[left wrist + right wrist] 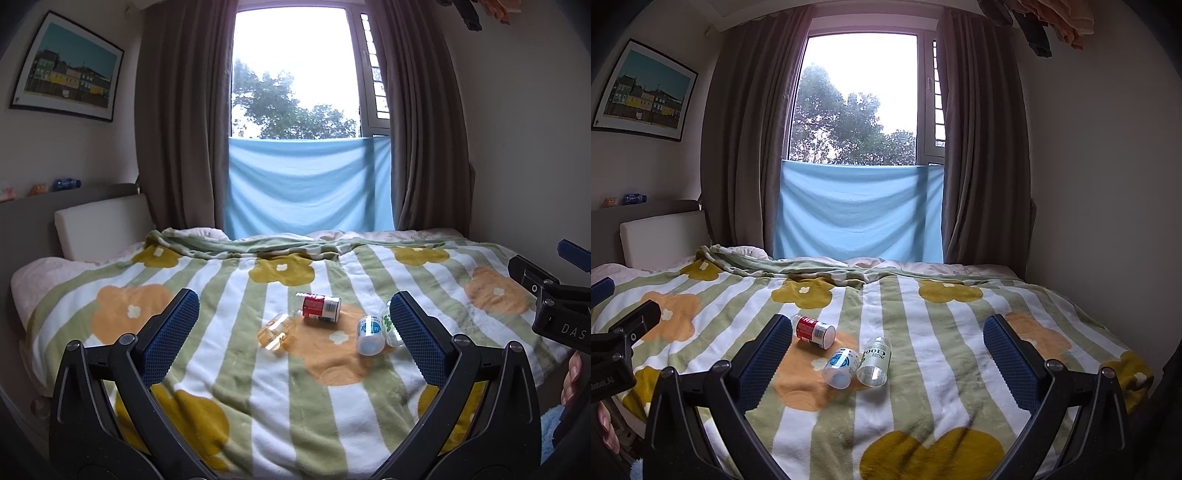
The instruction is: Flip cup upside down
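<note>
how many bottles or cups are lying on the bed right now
4, all on their sides mid-blanket: a clear amber one leftmost, a red-labelled one behind, a blue-labelled one, and a green-labelled one touching it on the right. The right view hides the amber one.

Four small containers (320,307), perhaps cups, on their sides on striped blanket (258,387).

a small clear amber-tinted plastic cup (276,331) lies tipped on its side on the striped flowered blanket, just left of the red-labelled bottle
</note>
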Available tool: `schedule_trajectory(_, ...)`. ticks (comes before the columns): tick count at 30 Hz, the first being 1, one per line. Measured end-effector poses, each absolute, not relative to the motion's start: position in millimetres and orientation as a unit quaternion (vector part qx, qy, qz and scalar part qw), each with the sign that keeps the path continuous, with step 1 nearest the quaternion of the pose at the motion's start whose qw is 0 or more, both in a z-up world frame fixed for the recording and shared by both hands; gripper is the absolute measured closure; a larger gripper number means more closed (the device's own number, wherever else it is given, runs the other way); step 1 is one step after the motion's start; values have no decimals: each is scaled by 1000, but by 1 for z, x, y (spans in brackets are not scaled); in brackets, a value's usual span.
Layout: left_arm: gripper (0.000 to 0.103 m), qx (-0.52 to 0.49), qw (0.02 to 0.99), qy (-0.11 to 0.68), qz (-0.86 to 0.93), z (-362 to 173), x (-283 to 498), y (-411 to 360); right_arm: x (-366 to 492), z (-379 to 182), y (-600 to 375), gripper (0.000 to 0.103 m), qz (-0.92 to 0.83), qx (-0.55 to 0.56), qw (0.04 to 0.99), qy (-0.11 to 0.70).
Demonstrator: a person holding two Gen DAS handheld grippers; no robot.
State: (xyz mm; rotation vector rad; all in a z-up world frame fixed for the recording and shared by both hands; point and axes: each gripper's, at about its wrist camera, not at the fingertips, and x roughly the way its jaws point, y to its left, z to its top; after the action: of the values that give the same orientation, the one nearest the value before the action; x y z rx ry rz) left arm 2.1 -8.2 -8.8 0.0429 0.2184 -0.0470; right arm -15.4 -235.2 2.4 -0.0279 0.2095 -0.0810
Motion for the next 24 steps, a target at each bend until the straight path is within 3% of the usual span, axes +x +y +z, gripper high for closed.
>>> schedule_trajectory(24,0,14,992,122,-20,-13,3,-8,-18,-2,-228,0,-37,-11,993,108)
